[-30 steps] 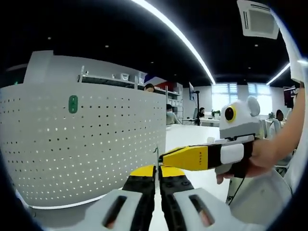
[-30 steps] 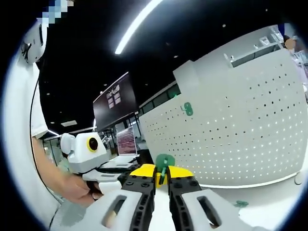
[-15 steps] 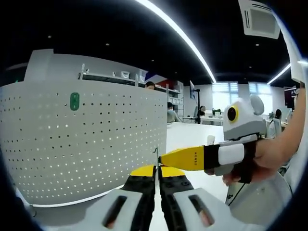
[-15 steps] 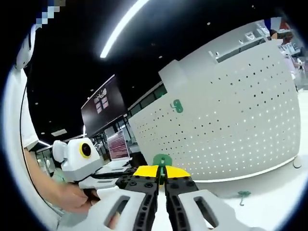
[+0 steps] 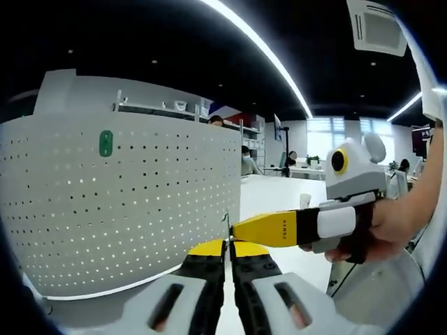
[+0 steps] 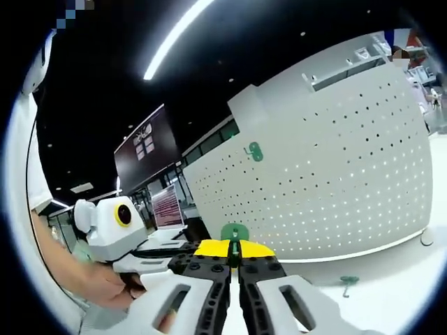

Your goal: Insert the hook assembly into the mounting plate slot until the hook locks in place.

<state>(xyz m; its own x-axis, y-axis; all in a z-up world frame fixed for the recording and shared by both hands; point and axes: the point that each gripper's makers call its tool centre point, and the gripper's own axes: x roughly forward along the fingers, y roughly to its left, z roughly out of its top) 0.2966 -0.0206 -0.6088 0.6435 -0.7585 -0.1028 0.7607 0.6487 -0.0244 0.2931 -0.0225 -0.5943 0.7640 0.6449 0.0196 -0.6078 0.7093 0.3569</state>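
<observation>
My left gripper [image 5: 228, 244] is shut on a thin metal hook piece [image 5: 228, 225] that sticks up edge-on from its yellow tips. My right gripper [image 5: 241, 229] reaches in from the right, held by a hand, and its yellow tip meets that piece. In the right gripper view, my right gripper [image 6: 234, 246] is shut on a green mounting plate [image 6: 234, 232]. The left gripper [image 6: 183, 261] comes in from the left, its black jaws close beside the right tips. Whether hook and plate are joined is hidden.
A white perforated panel [image 5: 140, 209] curves behind, with a green hook plate [image 5: 105, 143] hung on it. The same panel [image 6: 335, 188] carries that green plate [image 6: 255, 151]. A loose green hook [image 6: 347, 283] and a metal hook [image 6: 426, 238] lie on the white table [image 6: 391, 293].
The right gripper drew back a little to the right in the left gripper view, then held still. The right gripper view tilted and shifted. Both grippers stayed shut.
</observation>
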